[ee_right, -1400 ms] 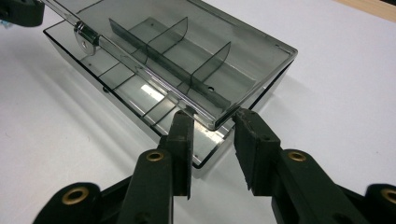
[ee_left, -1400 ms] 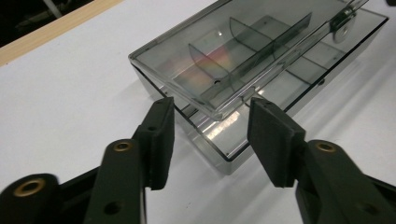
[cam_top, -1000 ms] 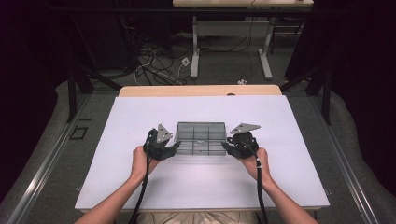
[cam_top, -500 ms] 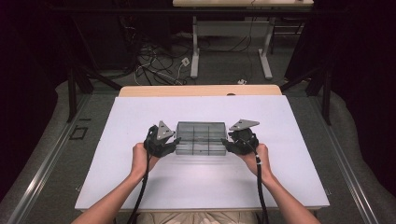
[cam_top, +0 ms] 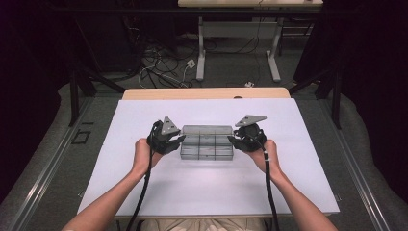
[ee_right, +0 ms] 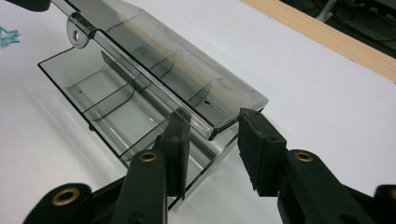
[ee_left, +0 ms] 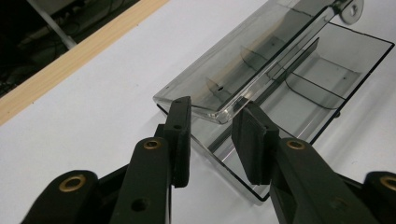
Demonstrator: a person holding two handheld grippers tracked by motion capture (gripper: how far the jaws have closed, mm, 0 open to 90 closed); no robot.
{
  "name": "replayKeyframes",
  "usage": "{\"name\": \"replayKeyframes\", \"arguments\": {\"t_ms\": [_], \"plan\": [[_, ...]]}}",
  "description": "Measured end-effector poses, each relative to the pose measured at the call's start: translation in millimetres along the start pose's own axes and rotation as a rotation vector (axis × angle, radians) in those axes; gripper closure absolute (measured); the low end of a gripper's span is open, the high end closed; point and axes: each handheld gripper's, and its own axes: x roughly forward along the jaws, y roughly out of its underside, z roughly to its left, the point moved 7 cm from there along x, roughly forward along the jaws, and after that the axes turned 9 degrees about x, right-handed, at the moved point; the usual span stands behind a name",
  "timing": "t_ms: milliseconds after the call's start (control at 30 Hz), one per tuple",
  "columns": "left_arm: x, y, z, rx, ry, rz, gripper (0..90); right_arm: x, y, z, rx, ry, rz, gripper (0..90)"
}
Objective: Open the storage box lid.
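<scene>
Clear plastic organizer box (cam_top: 207, 143) is seen at the middle of the white table (cam_top: 120, 192), its hinged lid (ee_left: 243, 70) raised partway above the divided compartments. One short end of the lid is straddled by the left gripper (ee_left: 212, 135), whose jaws have just been closing, and the opposite end by the right gripper (ee_right: 212, 140); whether either pair of pads actually presses on the lid cannot be told

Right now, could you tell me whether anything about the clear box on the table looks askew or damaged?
Nothing looks damaged. The clear compartment box sits square on the white table, empty, its lid raised partway between the left gripper and the right gripper.
</scene>
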Motion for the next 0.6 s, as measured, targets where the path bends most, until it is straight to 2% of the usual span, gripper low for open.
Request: {"name": "replayKeyframes", "arguments": {"t_ms": [33,167,233,333,433,600], "plan": [[1.2,-1.2,1.4,-0.003,-0.004,-0.003,67.4,0.4,-2.5,-0.7,-0.001,0.004,0.003,64.1],[3.3,-4.7,8.6,-0.027,0.026,0.013,67.7,1.2,-11.3,-3.4,-0.011,0.006,0.017,65.1],[4.8,-7.8,11.8,-0.042,0.03,0.004,68.3,1.1,-14.7,-4.7,-0.014,0.008,0.023,65.6],[5.2,-15.0,15.8,-0.029,0.035,0.01,69.7,2.5,-18.5,-5.8,-0.015,0.014,0.035,66.5],[6.0,-19.0,19.0,-0.015,0.024,0.019,69.9,3.4,-22.9,-7.9,-0.04,0.037,0.052,68.2],[7.3,-22.9,22.4,-0.007,0.035,0.028,70.3,5.9,-24.9,-9.4,-0.026,0.039,0.055,68.7]]}}
